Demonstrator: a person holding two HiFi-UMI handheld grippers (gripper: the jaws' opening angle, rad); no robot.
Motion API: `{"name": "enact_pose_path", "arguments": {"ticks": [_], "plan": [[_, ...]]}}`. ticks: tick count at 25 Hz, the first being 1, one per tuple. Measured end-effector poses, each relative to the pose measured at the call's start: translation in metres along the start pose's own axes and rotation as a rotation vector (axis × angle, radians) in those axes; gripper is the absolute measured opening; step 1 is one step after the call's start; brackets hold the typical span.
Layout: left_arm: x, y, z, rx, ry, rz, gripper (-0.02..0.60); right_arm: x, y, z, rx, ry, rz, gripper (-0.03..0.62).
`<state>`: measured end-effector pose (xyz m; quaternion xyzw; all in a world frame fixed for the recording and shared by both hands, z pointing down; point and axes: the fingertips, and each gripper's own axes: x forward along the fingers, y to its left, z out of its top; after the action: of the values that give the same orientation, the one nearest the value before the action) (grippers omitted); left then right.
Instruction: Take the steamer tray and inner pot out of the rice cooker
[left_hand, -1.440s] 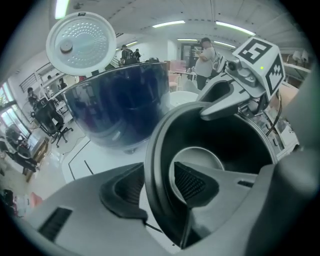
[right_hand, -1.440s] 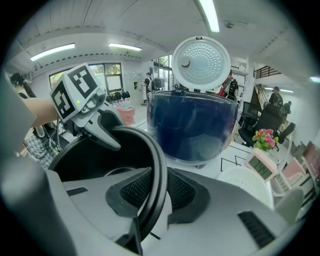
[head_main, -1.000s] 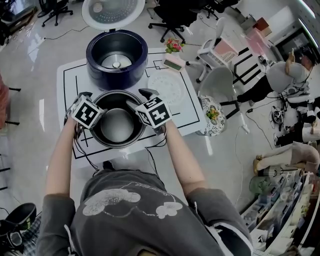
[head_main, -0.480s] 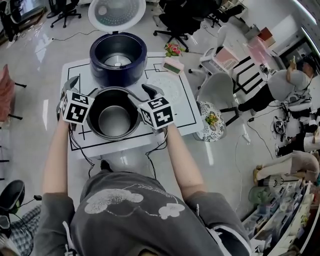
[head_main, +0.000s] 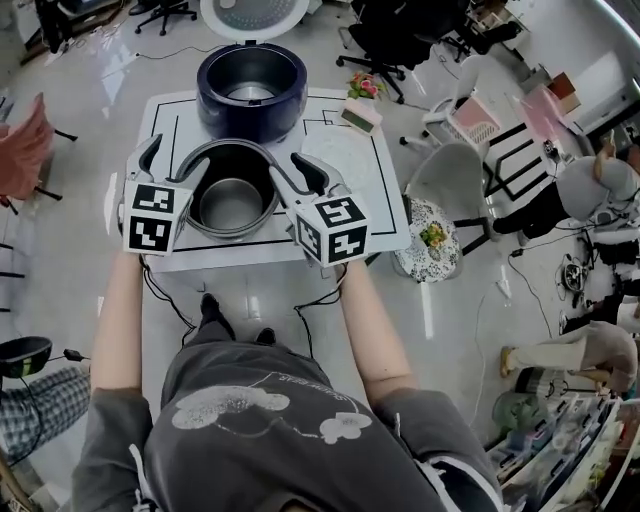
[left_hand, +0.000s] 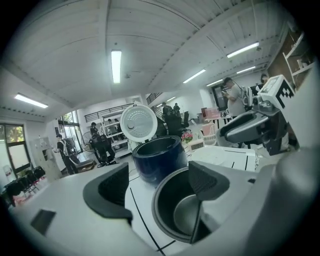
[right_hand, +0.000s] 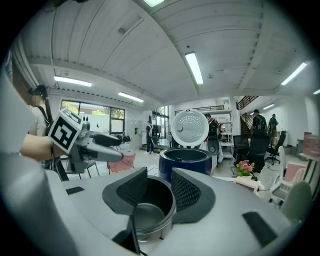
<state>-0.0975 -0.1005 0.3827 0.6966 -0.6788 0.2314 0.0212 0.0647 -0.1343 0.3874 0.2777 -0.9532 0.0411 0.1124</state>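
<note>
The dark metal inner pot (head_main: 232, 192) stands on the white table (head_main: 385, 215), in front of the dark blue rice cooker (head_main: 250, 78) with its lid (head_main: 255, 10) swung up. The pale round steamer tray (head_main: 340, 150) lies flat to the right of them. My left gripper (head_main: 170, 162) hovers open over the pot's left rim, and in the left gripper view (left_hand: 160, 187) only the pot (left_hand: 180, 215) shows beyond its jaws. Over the right rim, my right gripper (head_main: 297, 168) (right_hand: 159, 192) has just been closing its jaws, with a gap left and nothing between them.
A small pink-and-green box with flowers (head_main: 360, 112) sits at the table's far right corner. Office chairs (head_main: 450, 185) crowd the floor on the right. Cables hang off the table's near edge (head_main: 300, 290). People stand in the background of both gripper views.
Both grippers have come off the pot's rim, risen and drawn back toward me, the left one swinging outward. The right jaws stand narrower. The pot stays on the table.
</note>
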Motion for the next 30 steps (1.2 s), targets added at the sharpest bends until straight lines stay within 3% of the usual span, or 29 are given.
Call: {"name": "enact_pose_path", "arguments": {"ticks": [3, 4, 6, 9, 17, 30], "plan": [[-0.023, -0.011, 0.002, -0.030, -0.034, 0.025, 0.373, -0.013, 0.008, 0.011, 0.041, -0.073, -0.008, 0.098], [-0.029, -0.013, 0.002, -0.041, -0.045, 0.038, 0.349, -0.017, 0.010, 0.013, 0.055, -0.091, -0.013, 0.060], [-0.042, -0.016, 0.003, -0.053, -0.068, 0.067, 0.237, -0.024, 0.017, 0.014, 0.076, -0.112, -0.006, 0.040], [-0.051, -0.016, 0.006, -0.065, -0.096, 0.091, 0.208, -0.035, 0.029, 0.016, 0.061, -0.125, 0.007, 0.029], [-0.058, -0.020, -0.002, -0.087, -0.111, 0.056, 0.018, -0.041, 0.033, 0.011, 0.070, -0.099, -0.055, 0.028], [-0.074, -0.007, -0.052, -0.200, -0.077, -0.128, 0.008, -0.027, 0.061, -0.006, 0.097, -0.051, -0.130, 0.026]]}}
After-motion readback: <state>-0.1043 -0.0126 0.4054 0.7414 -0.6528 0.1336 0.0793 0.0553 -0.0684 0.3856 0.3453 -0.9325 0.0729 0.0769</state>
